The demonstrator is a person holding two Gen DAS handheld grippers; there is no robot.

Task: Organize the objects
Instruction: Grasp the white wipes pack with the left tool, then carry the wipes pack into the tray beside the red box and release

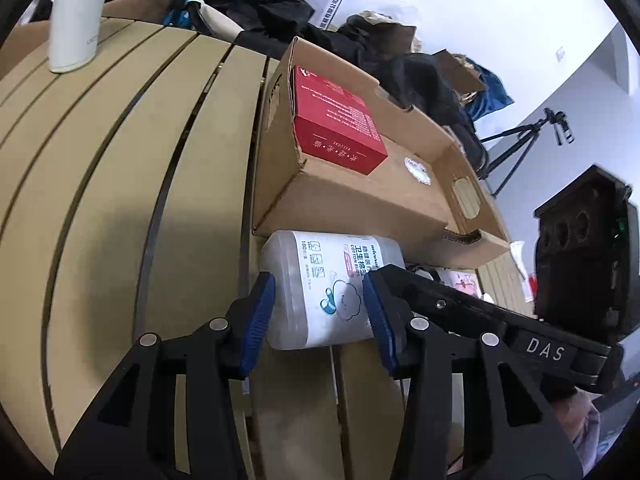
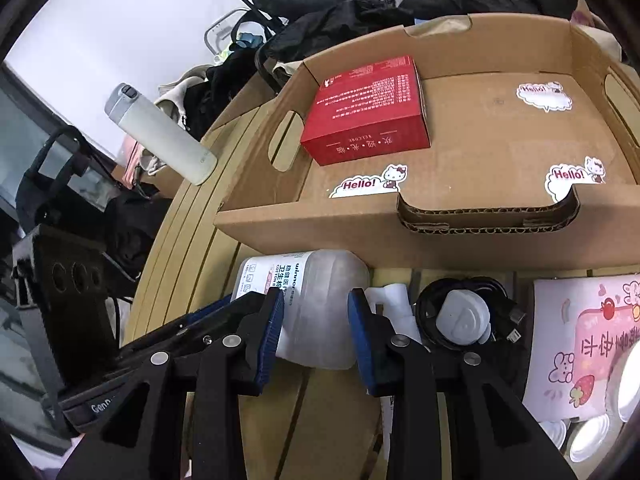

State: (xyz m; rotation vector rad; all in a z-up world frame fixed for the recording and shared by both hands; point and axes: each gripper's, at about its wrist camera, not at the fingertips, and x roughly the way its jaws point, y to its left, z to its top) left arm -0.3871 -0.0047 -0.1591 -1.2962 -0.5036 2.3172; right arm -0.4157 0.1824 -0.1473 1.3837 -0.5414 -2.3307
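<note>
Currently, both grippers close on the same item: a translucent cotton-bud container [image 1: 328, 292] lying on its side on the slatted tan table [image 1: 100, 200], just in front of the cardboard tray [image 1: 360, 208].

Left gripper [image 1: 320, 320]: jaws narrowed, with the blue pads against the container's two sides. The left pad [image 1: 260, 320] sits at 9 o'clock of the container, the other at 3 o'clock. The printed label faces up between them.

Right gripper [image 2: 316, 328]: jaws narrowed on the container's [image 2: 316, 304] plain end, one blue pad [image 2: 270, 336] at 9 o'clock and the other at 3 o'clock. Contact looks made on both sides, though the view does not settle how firmly.

Tray contents: a red box [image 2: 366, 108] lies flat at about 10 o'clock of the tray floor, next to the side wall with the hand-hole. Three "Hello!" stickers [image 2: 370, 184] are on the tray floor.

Surroundings in the right wrist view:
- A white bottle [image 2: 160, 132] stands at 10 o'clock of the container, on the table left of the tray.
- A coiled black cable with a grey round plug [image 2: 464, 316] lies at 3 o'clock, near the right gripper.
- A pink printed card [image 2: 580, 340] lies further toward 3 o'clock.
- Dark bags and clothing [image 2: 320, 12] are piled beyond the tray at 12 o'clock.
</note>
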